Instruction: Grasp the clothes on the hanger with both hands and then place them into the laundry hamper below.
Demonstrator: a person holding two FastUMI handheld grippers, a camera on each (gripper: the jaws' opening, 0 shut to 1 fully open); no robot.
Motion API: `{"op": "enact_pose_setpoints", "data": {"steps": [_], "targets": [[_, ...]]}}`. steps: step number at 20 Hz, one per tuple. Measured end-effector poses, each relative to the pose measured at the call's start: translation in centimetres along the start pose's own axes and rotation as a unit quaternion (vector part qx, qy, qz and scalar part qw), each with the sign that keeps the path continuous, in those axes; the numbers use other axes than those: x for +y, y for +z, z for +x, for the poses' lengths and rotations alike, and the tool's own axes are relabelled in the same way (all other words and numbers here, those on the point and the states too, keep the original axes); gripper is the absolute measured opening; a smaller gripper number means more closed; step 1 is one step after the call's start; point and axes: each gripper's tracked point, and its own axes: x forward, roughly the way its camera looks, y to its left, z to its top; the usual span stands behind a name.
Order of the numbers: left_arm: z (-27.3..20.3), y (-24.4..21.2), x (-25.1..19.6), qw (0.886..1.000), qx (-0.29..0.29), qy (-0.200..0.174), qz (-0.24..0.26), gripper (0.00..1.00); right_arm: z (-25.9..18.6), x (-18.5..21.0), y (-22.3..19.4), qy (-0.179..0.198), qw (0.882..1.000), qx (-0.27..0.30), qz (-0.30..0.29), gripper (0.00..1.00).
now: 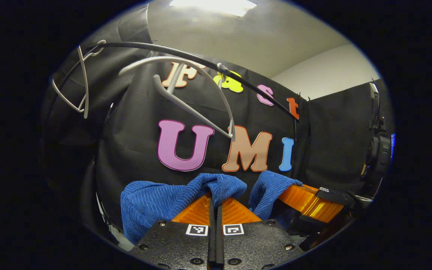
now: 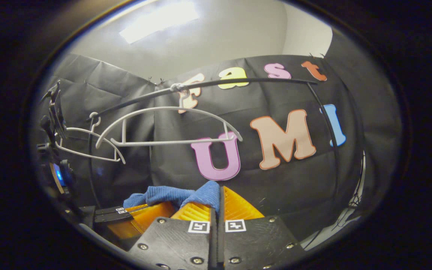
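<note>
A blue ribbed cloth (image 1: 152,204) hangs slack between my two grippers, below the hangers. My left gripper (image 1: 215,197) is shut on one fold of it, orange fingers pressed together. To its right, my right gripper (image 1: 294,197) clamps another fold. In the right gripper view, the right gripper (image 2: 219,195) is shut on the blue cloth (image 2: 171,195), which runs left to the left gripper (image 2: 152,210). A bare white hanger (image 1: 191,109) (image 2: 163,142) hangs on the black rail (image 1: 156,46) (image 2: 238,80) above, tilted in the left gripper view.
A second bare white hanger (image 1: 84,90) (image 2: 84,153) hangs at the rail's end. A camera on a stand (image 1: 379,150) (image 2: 54,108) sits at the booth's side. Black cloth walls close in behind the rail.
</note>
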Motion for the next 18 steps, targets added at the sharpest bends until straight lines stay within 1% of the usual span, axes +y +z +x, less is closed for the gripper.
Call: {"op": "enact_pose_setpoints", "data": {"steps": [2,3,4,6,8,10,12,15,18], "targets": [[0.0,-2.4,-0.2,1.0,0.012,-0.002,0.0,0.0,-0.2,-1.3,-2.1,-0.011,1.0,0.009,0.0,0.01],[-0.2,-3.3,-0.3,1.0,0.015,-0.004,-0.002,0.0,-0.5,-1.7,-3.4,-0.011,1.0,0.015,0.0,0.03],[-0.2,-4.1,-0.5,1.0,0.013,-0.005,-0.005,0.0,-0.6,-1.9,-4.6,-0.007,1.0,0.018,0.003,0.01],[0.0,-5.9,-0.8,1.0,0.021,-0.013,-0.004,0.0,-0.9,-2.6,-7.4,-0.003,0.999,0.033,0.009,0.01],[0.7,-8.5,-0.7,0.999,0.043,-0.017,0.007,0.0,-0.4,-3.9,-10.3,-0.011,0.998,0.054,0.019,0.01],[1.2,-10.9,-0.5,0.998,0.054,-0.022,0.011,0.0,0.4,-4.4,-13.1,-0.005,0.997,0.072,0.023,0.01],[1.9,-13.1,0.3,0.998,0.065,-0.014,0.016,0.0,1.0,-5.2,-15.8,-0.013,0.995,0.093,0.021,0.01],[2.1,-17.1,1.4,0.994,0.11,-0.003,0.03,0.0,1.5,-6.2,-19.7,-0.025,0.991,0.13,0.012,0.01],[2.4,-19.9,2.7,0.991,0.132,0.008,0.034,0.02,2.1,-7.6,-24.1,-0.039,0.984,0.169,0.027,0.01]]}}
